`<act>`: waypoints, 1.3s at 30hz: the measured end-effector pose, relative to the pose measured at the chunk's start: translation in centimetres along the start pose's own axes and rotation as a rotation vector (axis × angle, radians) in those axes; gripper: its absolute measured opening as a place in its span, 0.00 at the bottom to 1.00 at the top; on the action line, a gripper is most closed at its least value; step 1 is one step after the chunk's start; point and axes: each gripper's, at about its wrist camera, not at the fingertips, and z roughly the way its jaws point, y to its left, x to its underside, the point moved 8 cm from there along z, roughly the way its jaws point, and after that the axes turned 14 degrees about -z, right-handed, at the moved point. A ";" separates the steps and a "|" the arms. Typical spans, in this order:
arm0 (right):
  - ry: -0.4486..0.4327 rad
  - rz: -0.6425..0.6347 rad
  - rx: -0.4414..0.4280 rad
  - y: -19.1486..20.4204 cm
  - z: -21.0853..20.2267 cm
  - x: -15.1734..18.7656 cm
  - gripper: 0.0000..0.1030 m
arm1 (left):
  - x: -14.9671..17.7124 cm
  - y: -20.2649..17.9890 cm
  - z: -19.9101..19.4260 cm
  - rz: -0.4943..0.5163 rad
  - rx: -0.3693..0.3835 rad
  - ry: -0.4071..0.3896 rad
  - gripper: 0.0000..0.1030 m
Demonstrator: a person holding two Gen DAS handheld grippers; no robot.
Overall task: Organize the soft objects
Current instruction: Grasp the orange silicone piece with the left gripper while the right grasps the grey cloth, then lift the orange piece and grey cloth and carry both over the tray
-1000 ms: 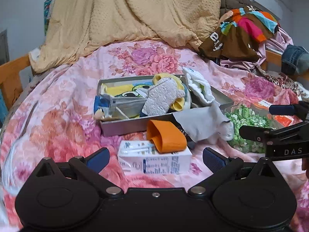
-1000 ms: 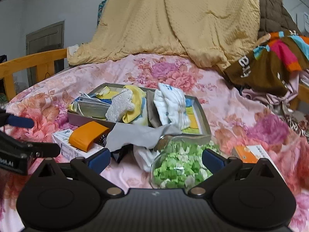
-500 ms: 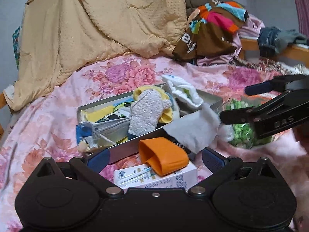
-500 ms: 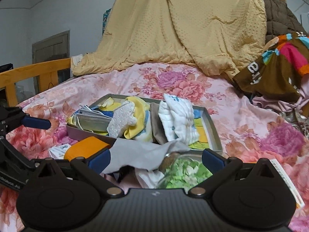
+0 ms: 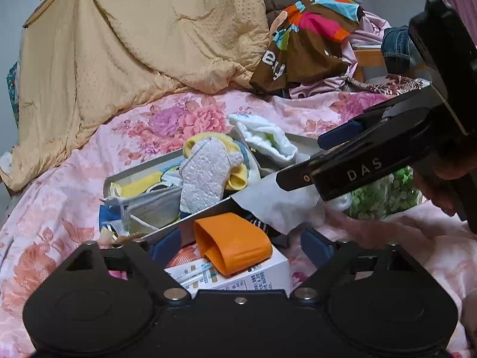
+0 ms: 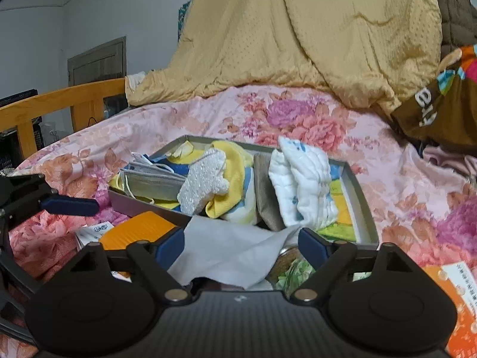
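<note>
Left gripper [image 5: 241,246]: jaws wide, closing; orange pouch [image 5: 232,246] lies between them on a white box [image 5: 253,279], untouched. Right gripper [image 6: 241,247]: jaws wide, closing over grey cloth [image 6: 226,253], pads not pressing. Cloth drapes the tray [image 6: 362,197] front edge; socks, masks are packed inside. "DAS" is read on the right gripper.

- You're looking at a matt grey tray [image 6: 362,205], seemingly metal or card; can't tell which.
- Nubbly white terry sock [image 6: 205,183] is lying in it, beside a quilted white cloth [image 6: 307,185].
- Smooth orange plastic-looking piece [image 5: 235,246] is resting on a glossy paper box [image 5: 262,277].
- Dimpled tan quilt [image 6: 313,29] is showing a slight sheen.
- Bed rail [image 6: 59,101] is showing varnished wood.
</note>
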 end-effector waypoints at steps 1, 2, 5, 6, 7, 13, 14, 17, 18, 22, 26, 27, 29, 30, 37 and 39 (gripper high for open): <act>0.009 0.001 -0.002 0.0 0.1 0.1 0.79 | 0.1 0.0 0.1 0.003 -0.003 0.000 0.81; 0.017 -0.001 -0.003 0.1 0.2 0.2 0.78 | 0.2 -0.1 0.2 0.007 -0.005 -0.001 0.78; 0.033 -0.003 -0.011 0.3 0.3 0.4 0.74 | 0.3 -0.1 0.4 0.017 -0.011 -0.002 0.73; 0.038 -0.005 -0.013 0.3 0.3 0.5 0.73 | 0.3 -0.1 0.5 0.015 -0.014 0.001 0.72; 0.043 -0.006 -0.014 0.4 0.3 0.5 0.72 | 0.4 0.0 0.7 0.013 -0.017 0.007 0.71; 0.062 -0.008 -0.004 0.6 0.4 0.8 0.59 | 0.5 0.0 1.1 0.000 -0.011 0.030 0.58; 0.064 -0.005 -0.004 0.6 0.4 0.8 0.58 | 0.5 0.0 1.1 -0.006 -0.010 0.032 0.57; 0.071 0.006 -0.003 0.5 0.4 0.9 0.55 | 0.5 0.2 1.1 -0.025 -0.012 0.034 0.52; 0.073 0.008 -0.004 0.5 0.5 0.9 0.54 | 0.4 0.3 1.2 -0.032 -0.016 0.036 0.49; 0.086 0.003 -0.003 0.6 0.6 1.1 0.52 | 0.3 0.8 1.3 -0.050 -0.038 0.050 0.46; 0.092 0.004 0.001 0.6 0.6 1.1 0.50 | 0.3 0.9 1.4 -0.059 -0.047 0.053 0.44; 0.093 0.004 0.002 0.6 0.5 1.1 0.45 | 0.4 0.9 1.3 -0.060 -0.046 0.053 0.43; 0.097 0.004 0.002 0.6 0.5 1.0 0.35 | 0.4 0.9 1.4 -0.062 -0.047 0.055 0.42; 0.101 0.004 0.000 0.6 0.5 1.1 0.29 | 0.4 0.9 1.4 -0.065 -0.046 0.057 0.41; 0.099 0.009 0.007 0.6 0.4 0.9 0.09 | 0.3 1.3 1.1 -0.116 -0.037 0.068 0.40; 0.087 0.015 0.007 0.5 0.2 0.6 0.08 | 0.2 1.3 1.0 -0.127 -0.036 0.061 0.39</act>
